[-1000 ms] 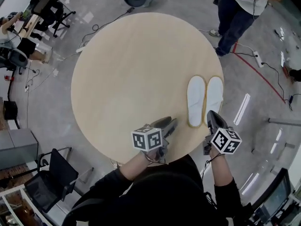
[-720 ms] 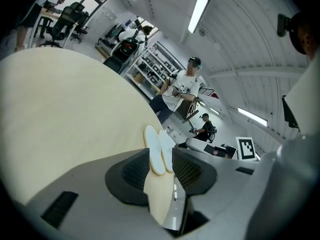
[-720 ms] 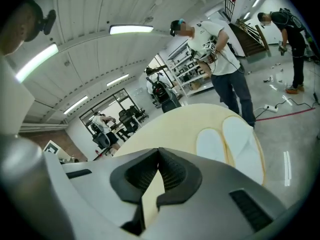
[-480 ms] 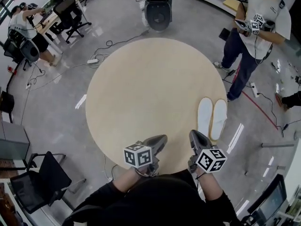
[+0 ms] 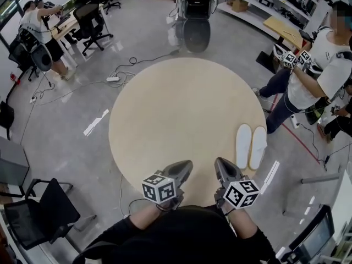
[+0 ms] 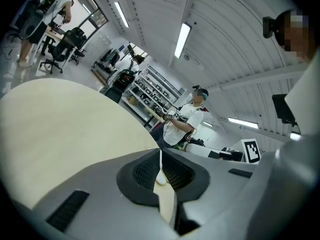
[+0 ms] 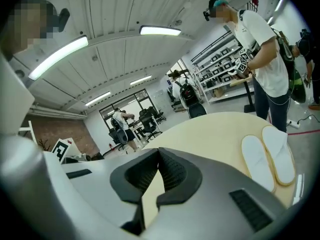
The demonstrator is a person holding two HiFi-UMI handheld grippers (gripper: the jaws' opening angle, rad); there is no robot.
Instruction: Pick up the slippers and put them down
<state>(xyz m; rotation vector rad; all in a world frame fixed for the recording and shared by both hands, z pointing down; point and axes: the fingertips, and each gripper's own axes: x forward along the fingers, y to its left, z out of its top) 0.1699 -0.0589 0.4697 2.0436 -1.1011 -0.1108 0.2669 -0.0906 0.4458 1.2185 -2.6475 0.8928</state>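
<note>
Two white slippers (image 5: 250,146) lie side by side, flat, at the right edge of the round beige table (image 5: 181,103). In the right gripper view the slippers (image 7: 268,158) are off to the right of the jaws. My left gripper (image 5: 185,166) hovers over the table's near edge, shut with nothing in it. Close beside it, my right gripper (image 5: 220,164) is also shut and empty, to the left of the slippers and apart from them. The left gripper view shows its jaws (image 6: 160,158) closed above bare tabletop; the right gripper's own jaws (image 7: 159,156) are closed too.
A person (image 5: 316,76) holding grippers stands by the table's far right side. A black machine (image 5: 195,15) stands beyond the table. Cables (image 5: 124,70) lie on the floor at left. A black chair (image 5: 47,210) stands near my left. Another person sits at a desk (image 5: 38,26).
Both grippers drew back from the slippers toward the table's near edge and rose. The left gripper's jaws closed. The slippers stayed on the table.
</note>
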